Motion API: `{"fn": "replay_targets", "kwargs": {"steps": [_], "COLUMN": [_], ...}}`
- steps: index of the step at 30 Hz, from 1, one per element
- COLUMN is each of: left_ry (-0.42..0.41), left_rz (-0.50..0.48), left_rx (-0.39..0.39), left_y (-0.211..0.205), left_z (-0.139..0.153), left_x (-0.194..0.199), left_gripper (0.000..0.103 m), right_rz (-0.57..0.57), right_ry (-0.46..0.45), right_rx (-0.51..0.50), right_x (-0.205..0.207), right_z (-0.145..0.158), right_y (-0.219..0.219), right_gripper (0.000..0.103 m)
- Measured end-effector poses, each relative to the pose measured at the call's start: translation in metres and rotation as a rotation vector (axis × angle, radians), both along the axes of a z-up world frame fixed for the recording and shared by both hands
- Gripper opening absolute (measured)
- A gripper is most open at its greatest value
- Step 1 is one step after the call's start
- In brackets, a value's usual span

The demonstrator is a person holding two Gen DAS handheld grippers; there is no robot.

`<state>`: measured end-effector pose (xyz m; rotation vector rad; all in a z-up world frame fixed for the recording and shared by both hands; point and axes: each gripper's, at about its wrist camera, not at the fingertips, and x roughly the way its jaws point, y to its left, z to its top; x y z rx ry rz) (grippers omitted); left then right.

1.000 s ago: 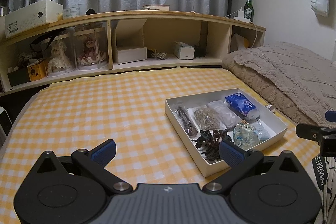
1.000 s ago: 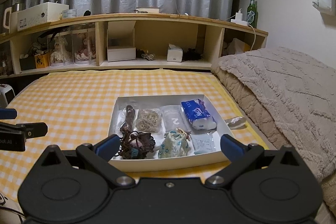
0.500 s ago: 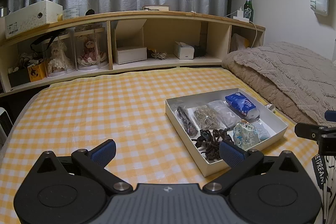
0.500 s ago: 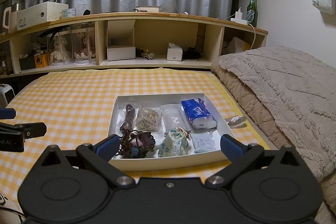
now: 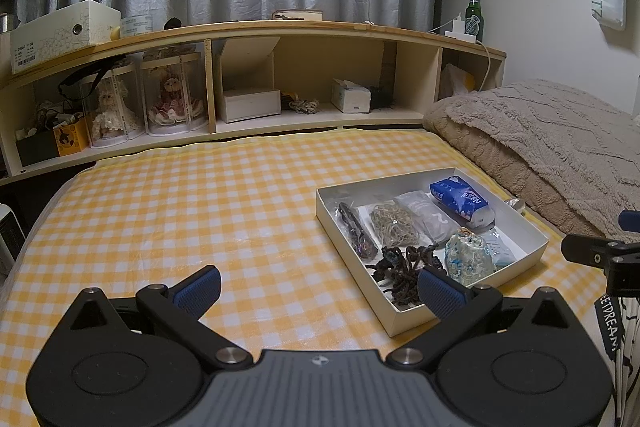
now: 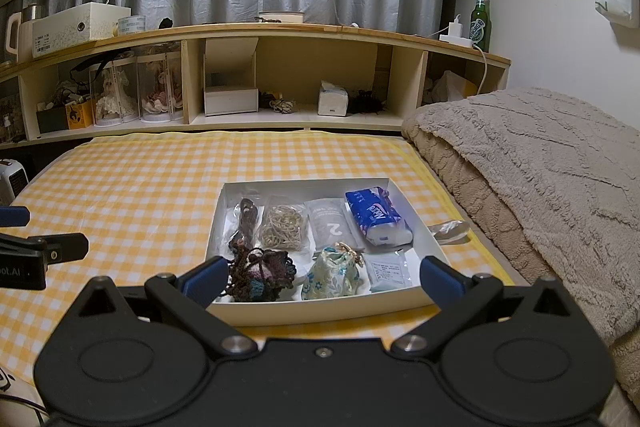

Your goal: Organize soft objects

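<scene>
A white shallow box point(image 6: 420, 223) point(image 5: 332, 223) sits on the yellow checked bed cover. It holds a blue tissue pack point(image 6: 376, 217) point(image 5: 460, 201), a bag of rubber bands point(image 6: 282, 227) point(image 5: 394, 225), a grey pouch point(image 6: 330, 227), a floral drawstring bag point(image 6: 332, 273) point(image 5: 468, 259), a dark crocheted bundle point(image 6: 258, 275) point(image 5: 404, 269), a dark cord point(image 6: 246, 217) and a small sachet point(image 6: 388, 271). My right gripper point(image 6: 322, 279) is open and empty over the box's near edge. My left gripper point(image 5: 318, 287) is open and empty, left of the box.
A folded beige blanket point(image 6: 540, 187) lies right of the box. A clear wrapper point(image 6: 448, 229) lies between them. A wooden shelf point(image 6: 280, 75) with boxes and dolls runs along the back. A white heater point(image 6: 12, 179) stands at the far left.
Both grippers have shifted very slightly; the box and its contents stay where they were.
</scene>
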<state>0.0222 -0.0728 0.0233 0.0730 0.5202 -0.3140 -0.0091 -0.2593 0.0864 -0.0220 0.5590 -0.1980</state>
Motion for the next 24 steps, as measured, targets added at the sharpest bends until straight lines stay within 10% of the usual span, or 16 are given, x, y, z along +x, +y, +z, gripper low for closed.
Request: {"fn": "replay_targets", "kwargs": {"steps": [24], "left_ry": [0.001], "left_rz": [0.0], "left_rx": [0.002], "left_y": [0.0017], "left_z": [-0.0003], "left_x": [-0.0001], "left_gripper": [0.103], "right_rz": [0.0], "right_ry": [0.001], "right_rx": [0.001], "right_x": [0.0004], "right_z": [0.0004], "right_y": [-0.0007], "right_gripper": [0.103]}}
